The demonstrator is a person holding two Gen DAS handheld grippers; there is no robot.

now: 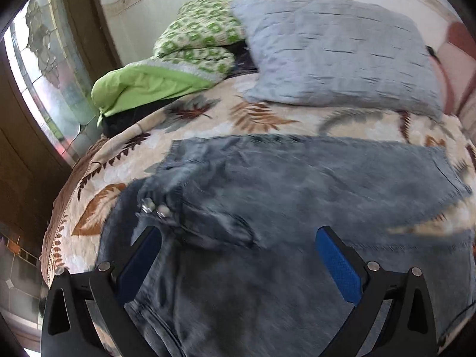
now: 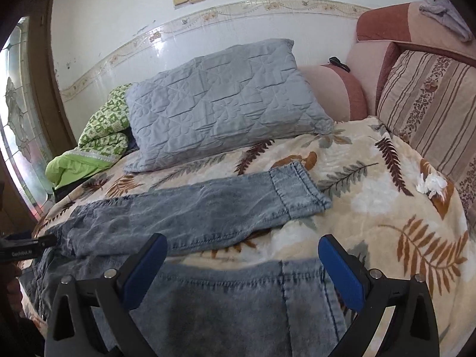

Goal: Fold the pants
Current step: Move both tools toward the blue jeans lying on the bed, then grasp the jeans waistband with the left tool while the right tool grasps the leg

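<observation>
Light blue jeans (image 1: 267, 196) lie spread on a leaf-patterned bedspread (image 1: 267, 119). In the left wrist view my left gripper (image 1: 238, 238) is open and empty just above the waist, with the metal button (image 1: 148, 206) beside its left finger. In the right wrist view one leg (image 2: 208, 208) stretches to the right, its cuff (image 2: 297, 190) lying flat. The other leg's hem (image 2: 238, 297) lies between my right gripper's open fingers; my right gripper (image 2: 242, 247) is empty. The left gripper's tip (image 2: 26, 245) shows at the left edge.
A grey-blue quilted pillow (image 2: 220, 104) and a green patterned blanket (image 2: 98, 136) lie at the back of the bed. A striped cushion (image 2: 431, 119) and pink sofa back (image 2: 386, 29) stand on the right. A white crumpled tissue (image 2: 431, 184) lies on the bedspread.
</observation>
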